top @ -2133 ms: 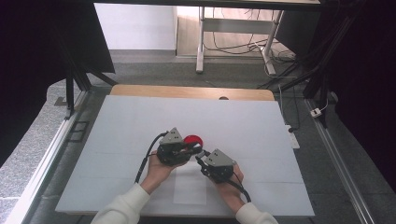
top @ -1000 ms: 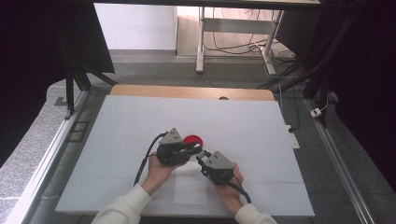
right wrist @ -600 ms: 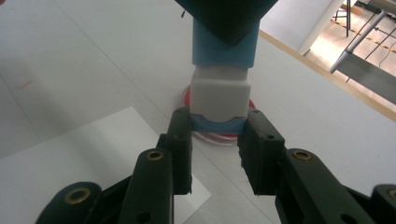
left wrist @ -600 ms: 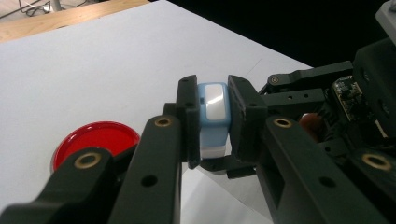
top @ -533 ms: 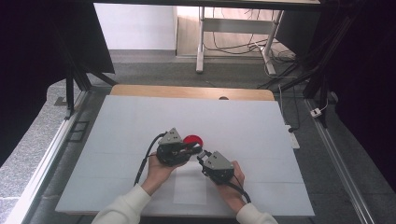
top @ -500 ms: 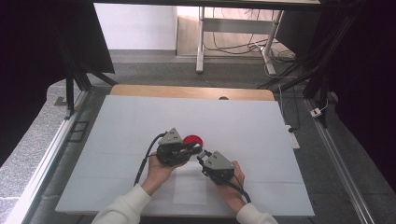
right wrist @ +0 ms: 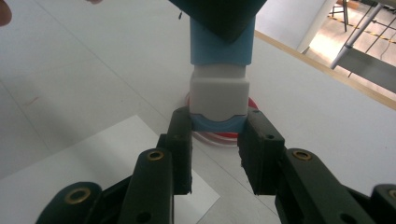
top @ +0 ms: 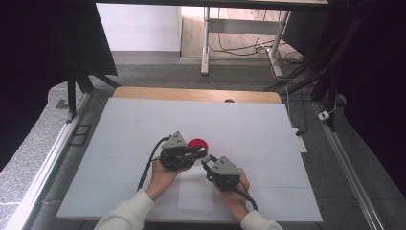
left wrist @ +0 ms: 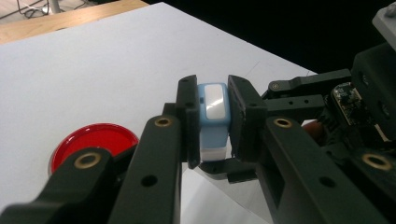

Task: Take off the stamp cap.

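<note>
Hidden and cropped parts

Red lid (left wrist: 93, 141) partly hidden behind left claw (left wrist: 211, 122); blue-white block (right wrist: 219, 74) top covered by dark claw body.

The white tabletop (top: 143, 124) lies bare on the far, left and right sides, leaving wide passage all around. Near its middle, a red lid (top: 197, 143) lies flat just beyond the left gripper (top: 198, 154) and right gripper (top: 207, 163), whose tips meet on a blue and white block (left wrist: 212, 119), blocking the way between them.
</note>
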Available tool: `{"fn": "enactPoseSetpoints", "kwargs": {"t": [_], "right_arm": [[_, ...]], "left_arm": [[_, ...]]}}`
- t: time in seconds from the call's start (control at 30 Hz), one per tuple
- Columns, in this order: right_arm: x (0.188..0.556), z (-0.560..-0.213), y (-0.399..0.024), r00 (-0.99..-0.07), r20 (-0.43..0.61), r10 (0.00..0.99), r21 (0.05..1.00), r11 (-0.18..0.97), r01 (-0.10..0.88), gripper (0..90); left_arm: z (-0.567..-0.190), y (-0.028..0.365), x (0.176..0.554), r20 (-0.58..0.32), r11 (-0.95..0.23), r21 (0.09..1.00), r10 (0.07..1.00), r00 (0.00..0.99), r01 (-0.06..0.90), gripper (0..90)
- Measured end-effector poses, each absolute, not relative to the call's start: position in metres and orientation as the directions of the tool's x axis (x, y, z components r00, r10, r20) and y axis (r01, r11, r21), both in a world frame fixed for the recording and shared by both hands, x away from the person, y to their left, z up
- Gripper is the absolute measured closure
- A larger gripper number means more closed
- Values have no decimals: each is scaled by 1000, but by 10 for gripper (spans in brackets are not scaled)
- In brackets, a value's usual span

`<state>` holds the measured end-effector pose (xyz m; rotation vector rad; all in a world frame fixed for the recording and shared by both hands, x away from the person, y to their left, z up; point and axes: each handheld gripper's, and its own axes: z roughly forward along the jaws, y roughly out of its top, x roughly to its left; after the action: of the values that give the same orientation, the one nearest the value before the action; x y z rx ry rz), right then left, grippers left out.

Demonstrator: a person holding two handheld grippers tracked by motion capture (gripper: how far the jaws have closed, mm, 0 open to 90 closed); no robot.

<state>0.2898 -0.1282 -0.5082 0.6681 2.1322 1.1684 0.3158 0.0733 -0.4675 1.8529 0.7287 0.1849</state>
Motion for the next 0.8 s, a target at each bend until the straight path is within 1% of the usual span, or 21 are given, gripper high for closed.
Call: {"fn": "enactPoseSetpoints", "kwargs": {"t": [0.13,0.3,0.63,0.8], "right_arm": [[291,-506,-129,-695,-311,648,845,524,110,661],[292,-506,-130,-702,-330,631,838,538,90,661],[287,-508,-129,-680,-264,684,870,473,138,660],[288,-508,-130,-693,-276,666,861,492,129,661]], "left_arm": [[-467,74,316,-217,-224,890,558,801,397,752],[-467,74,316,-221,-222,889,557,800,400,751],[-467,74,316,-221,-220,891,555,802,398,751],[-467,74,316,-229,-222,886,553,801,406,751]]}}
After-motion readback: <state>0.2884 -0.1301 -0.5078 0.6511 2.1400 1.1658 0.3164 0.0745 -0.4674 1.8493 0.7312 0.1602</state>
